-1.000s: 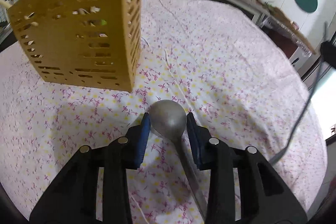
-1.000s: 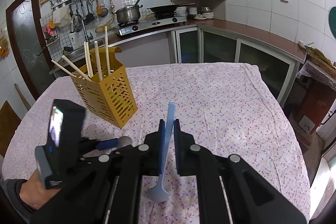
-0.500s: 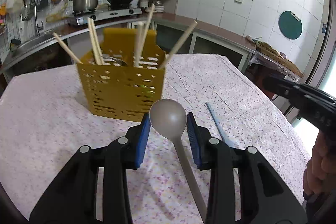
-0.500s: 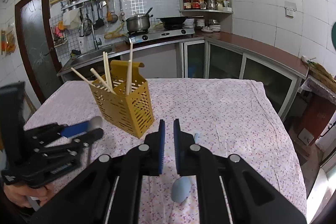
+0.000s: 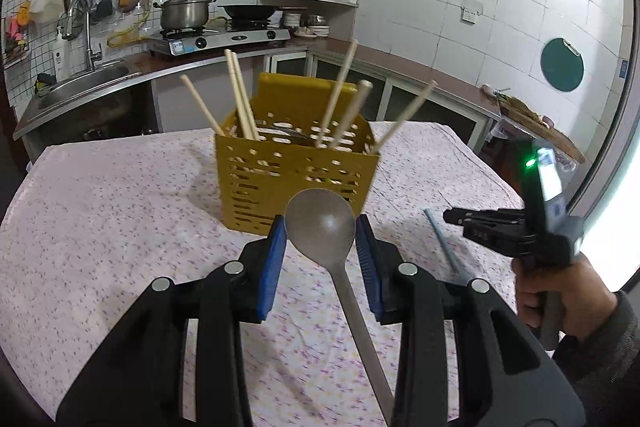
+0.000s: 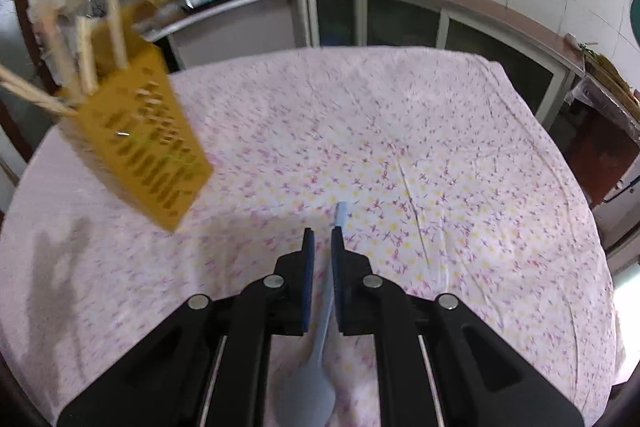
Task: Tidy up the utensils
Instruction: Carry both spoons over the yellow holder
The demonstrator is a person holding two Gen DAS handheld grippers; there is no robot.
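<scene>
Right tongs (image 6: pixel 322 247) now lower, over blue spoon (image 6: pixel 316 367)

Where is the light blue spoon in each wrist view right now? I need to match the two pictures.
Left wrist view: only the light blue spoon's handle shows, lying on the tablecloth at right, just below the right claw.
Right wrist view: the spoon runs up the bottom centre, bowl nearest the camera, handle seen in the gap of the claw.
Shared landmark: the yellow utensil basket with chopsticks.
</scene>
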